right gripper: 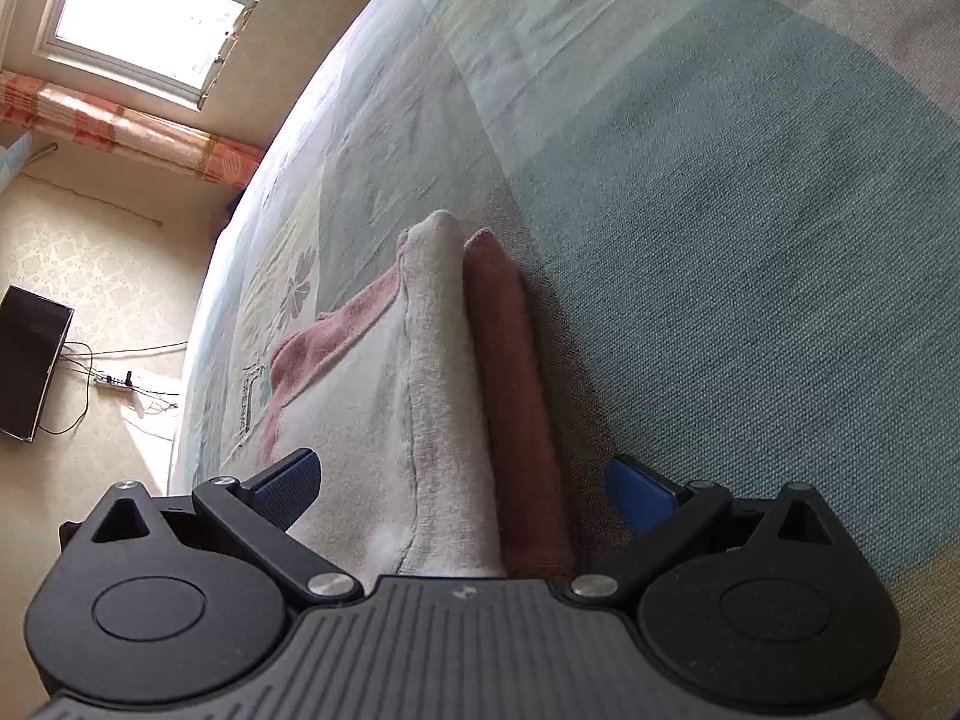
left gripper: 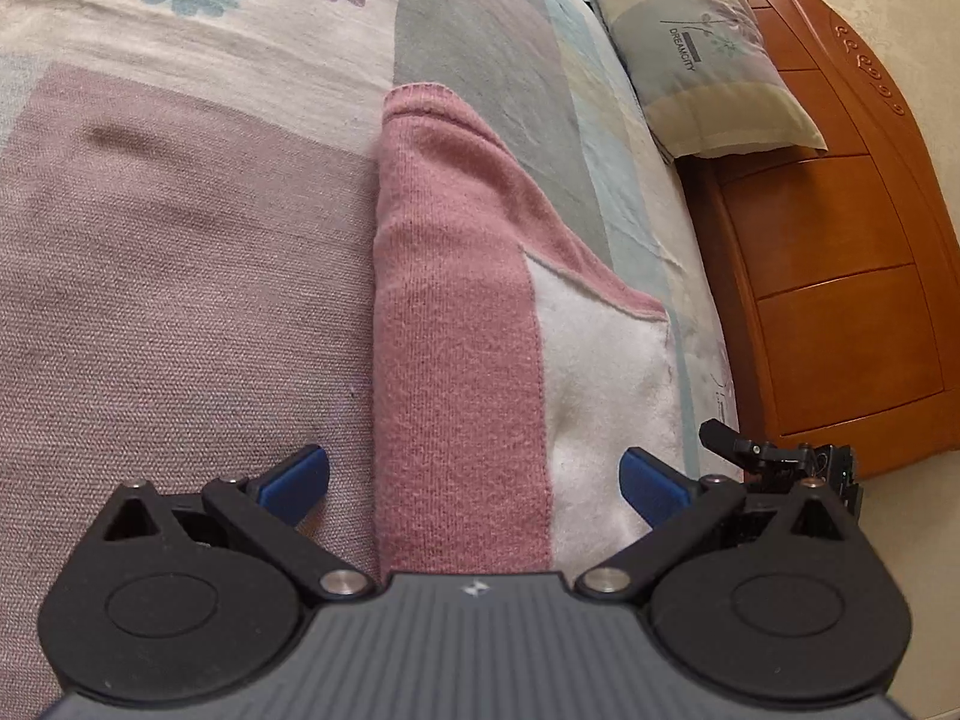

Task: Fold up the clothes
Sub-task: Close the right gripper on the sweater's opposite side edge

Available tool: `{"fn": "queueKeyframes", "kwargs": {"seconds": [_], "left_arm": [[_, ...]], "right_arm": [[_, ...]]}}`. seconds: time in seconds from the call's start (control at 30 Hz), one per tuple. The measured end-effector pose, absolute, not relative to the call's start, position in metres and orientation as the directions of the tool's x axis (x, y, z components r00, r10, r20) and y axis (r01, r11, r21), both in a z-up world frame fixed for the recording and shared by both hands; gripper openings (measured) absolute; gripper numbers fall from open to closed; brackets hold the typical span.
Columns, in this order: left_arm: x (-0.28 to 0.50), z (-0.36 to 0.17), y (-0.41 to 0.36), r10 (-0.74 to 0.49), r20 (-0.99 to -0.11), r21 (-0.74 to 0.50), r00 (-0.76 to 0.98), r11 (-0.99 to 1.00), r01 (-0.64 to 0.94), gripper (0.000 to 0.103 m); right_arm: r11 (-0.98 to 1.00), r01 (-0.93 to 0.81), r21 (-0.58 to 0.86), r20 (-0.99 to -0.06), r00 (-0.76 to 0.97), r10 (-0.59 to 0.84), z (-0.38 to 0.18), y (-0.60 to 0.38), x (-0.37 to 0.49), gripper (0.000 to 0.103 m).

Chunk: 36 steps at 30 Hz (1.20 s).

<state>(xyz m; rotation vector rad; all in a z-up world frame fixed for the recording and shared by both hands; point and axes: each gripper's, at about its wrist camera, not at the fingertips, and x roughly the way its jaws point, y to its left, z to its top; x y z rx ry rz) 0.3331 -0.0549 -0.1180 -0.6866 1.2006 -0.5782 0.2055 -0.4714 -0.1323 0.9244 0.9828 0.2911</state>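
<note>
A pink and white knitted garment (left gripper: pixel 456 312) lies folded on the bed. In the left wrist view its pink folded edge runs straight ahead between the blue pads of my left gripper (left gripper: pixel 474 480), which is open around it. The right gripper's black body (left gripper: pixel 780 462) shows at the right. In the right wrist view the garment (right gripper: pixel 444 396) shows as a white fold beside a pink fold, running between the pads of my right gripper (right gripper: pixel 465 486), which is open around it.
The bed cover (left gripper: pixel 180 276) has pink, grey and floral patches. A pillow (left gripper: pixel 714 54) leans on the wooden headboard (left gripper: pixel 840 276). In the right wrist view the bed edge drops to a floor with a black box (right gripper: pixel 30 360) and cables, under a window (right gripper: pixel 150 18).
</note>
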Motion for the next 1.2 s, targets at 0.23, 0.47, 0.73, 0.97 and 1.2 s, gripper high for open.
{"fn": "queueKeyframes", "kwargs": {"seconds": [0.23,0.47,0.73,0.97,1.2], "left_arm": [[0.365,-0.128,-0.071,-0.762,-0.596,-0.780,0.254,0.624,0.043,0.102],[0.354,-0.129,-0.074,-0.791,-0.582,-0.801,0.191,0.598,0.035,0.102],[0.367,-0.135,-0.082,-0.812,-0.557,-0.822,0.174,0.569,0.022,0.102],[0.362,-0.137,-0.078,-0.832,-0.523,-0.841,0.184,0.539,0.049,0.102],[0.378,-0.137,-0.087,-0.822,-0.544,-0.829,0.169,0.558,0.042,0.102]], "right_arm": [[0.514,0.140,0.846,-0.501,0.537,0.678,-0.142,-0.476,0.235,0.103],[0.544,0.113,0.831,-0.527,0.474,0.706,-0.134,-0.464,0.240,0.103],[0.522,0.095,0.847,-0.512,0.408,0.756,-0.130,-0.459,0.226,0.103],[0.488,0.051,0.871,-0.465,0.407,0.786,-0.134,-0.461,0.235,0.103],[0.481,0.044,0.876,-0.458,0.392,0.798,-0.133,-0.464,0.237,0.103]]}}
